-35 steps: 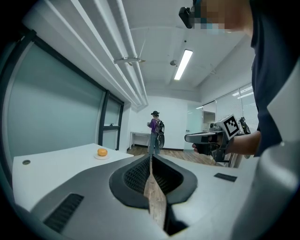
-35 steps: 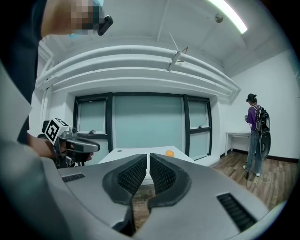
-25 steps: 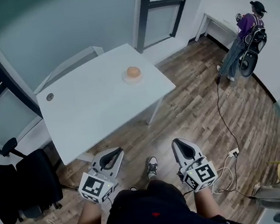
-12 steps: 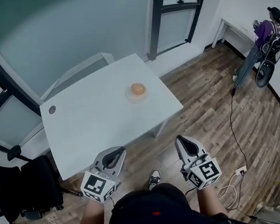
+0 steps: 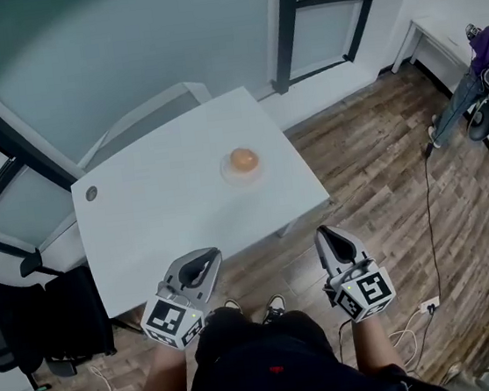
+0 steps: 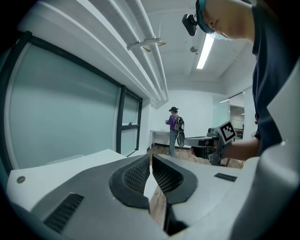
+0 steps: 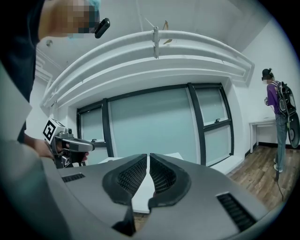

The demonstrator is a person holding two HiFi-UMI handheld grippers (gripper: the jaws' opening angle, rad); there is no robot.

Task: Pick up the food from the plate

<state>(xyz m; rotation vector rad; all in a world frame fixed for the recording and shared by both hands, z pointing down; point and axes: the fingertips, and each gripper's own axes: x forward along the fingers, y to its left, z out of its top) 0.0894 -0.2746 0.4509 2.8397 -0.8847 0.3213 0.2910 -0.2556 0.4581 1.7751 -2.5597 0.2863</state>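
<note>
An orange round piece of food point(image 5: 243, 158) lies on a small white plate point(image 5: 228, 173) toward the right side of a white table point(image 5: 168, 217) in the head view. My left gripper point(image 5: 206, 255) hovers at the table's near edge, shut and empty. Over the wooden floor my right gripper point(image 5: 324, 234) is held just off the table's near right corner, also shut with nothing in it. Both stay well short of the plate. In the left gripper view the jaws point(image 6: 150, 161) meet at the tips. The right gripper view shows its jaws point(image 7: 148, 161) closed, with the table behind them.
A black office chair point(image 5: 30, 323) stands left of the table. A small round grommet point(image 5: 91, 193) sits at the table's far left. Glass partitions with dark frames point(image 5: 289, 16) run behind. A person in purple point(image 5: 484, 59) stands far right. Cables point(image 5: 428, 212) trail on the wooden floor.
The view has moved closer to the table. Both grippers have come forward toward its near edge and stay shut. The food and plate have not moved.
</note>
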